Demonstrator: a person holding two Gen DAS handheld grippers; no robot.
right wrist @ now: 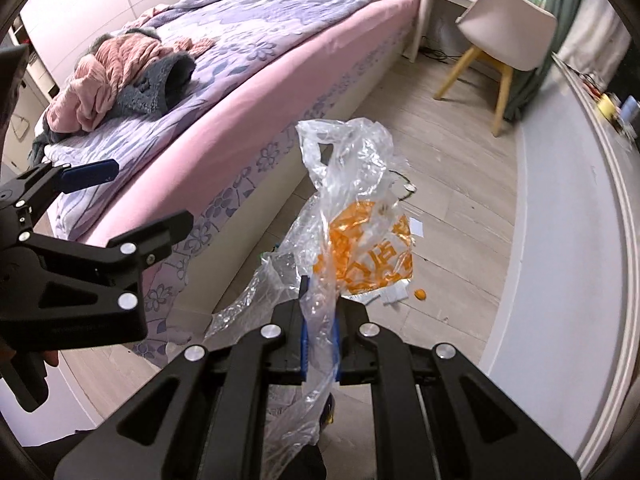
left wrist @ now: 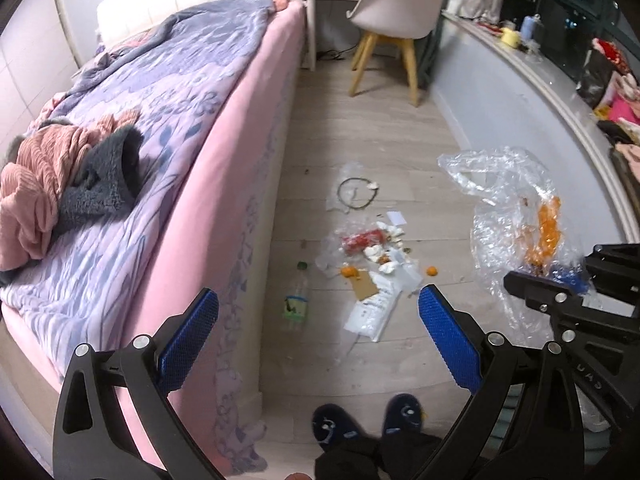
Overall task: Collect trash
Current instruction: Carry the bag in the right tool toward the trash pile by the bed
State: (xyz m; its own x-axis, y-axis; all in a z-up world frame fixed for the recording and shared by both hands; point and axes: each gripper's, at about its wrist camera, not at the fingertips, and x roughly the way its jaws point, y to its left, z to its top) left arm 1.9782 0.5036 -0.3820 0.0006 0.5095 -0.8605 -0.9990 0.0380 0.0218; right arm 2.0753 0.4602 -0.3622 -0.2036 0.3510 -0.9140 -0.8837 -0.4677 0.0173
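Right tool (right wrist: pixel 320 332) is clamped on a clear plastic bag (right wrist: pixel 360 216) with orange print, pinching a gathered strip of film near its edge so the rest billows ahead over the floor. Left tool (left wrist: pixel 318 344) hangs with its blue pads spread wide and nothing between them. The trash pile (left wrist: pixel 372 256) lies on the wooden floor (left wrist: pixel 400 140) beside the bed (left wrist: pixel 240 140): crumpled tissues, paper sheets, cardboard, a red wrapper, small oranges, and a plastic bottle (left wrist: pixel 296 300) nearer the bed. Everything looks light. The film is slippery and limp, so bunched folds probably hold best; the flat paper likely needs an edge grip, and the bottle taking across its body.
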